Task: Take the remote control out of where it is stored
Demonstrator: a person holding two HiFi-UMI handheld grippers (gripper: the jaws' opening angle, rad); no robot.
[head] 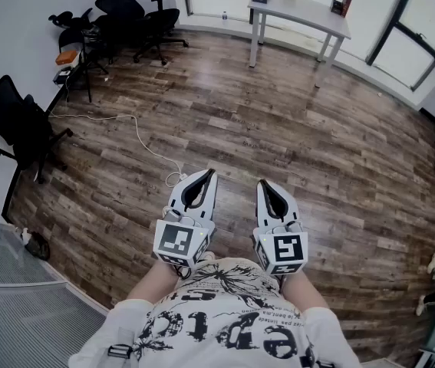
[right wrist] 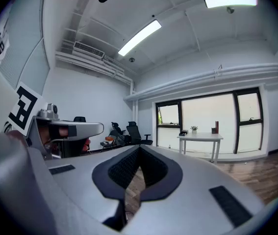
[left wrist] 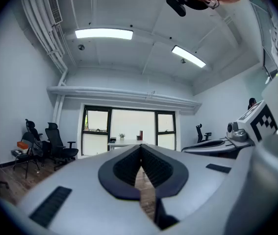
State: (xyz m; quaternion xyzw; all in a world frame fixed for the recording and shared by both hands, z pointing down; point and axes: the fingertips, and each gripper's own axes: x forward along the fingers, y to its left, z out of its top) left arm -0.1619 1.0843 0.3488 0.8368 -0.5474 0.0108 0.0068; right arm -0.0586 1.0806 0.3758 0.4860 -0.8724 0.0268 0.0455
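No remote control and no storage place shows in any view. In the head view my left gripper (head: 209,173) and right gripper (head: 262,182) are held side by side close to my body, above the wooden floor, both pointing forward. Each has its jaws together with nothing between them. In the left gripper view the left gripper (left wrist: 140,146) points level across the room at the windows, tips touching. The right gripper (right wrist: 139,148) does the same in the right gripper view.
A white table (head: 300,12) with small items stands by the windows at the far side. Black office chairs (head: 129,15) cluster at the far left, another chair (head: 14,123) at the left wall. A white cable (head: 142,140) trails over the floor.
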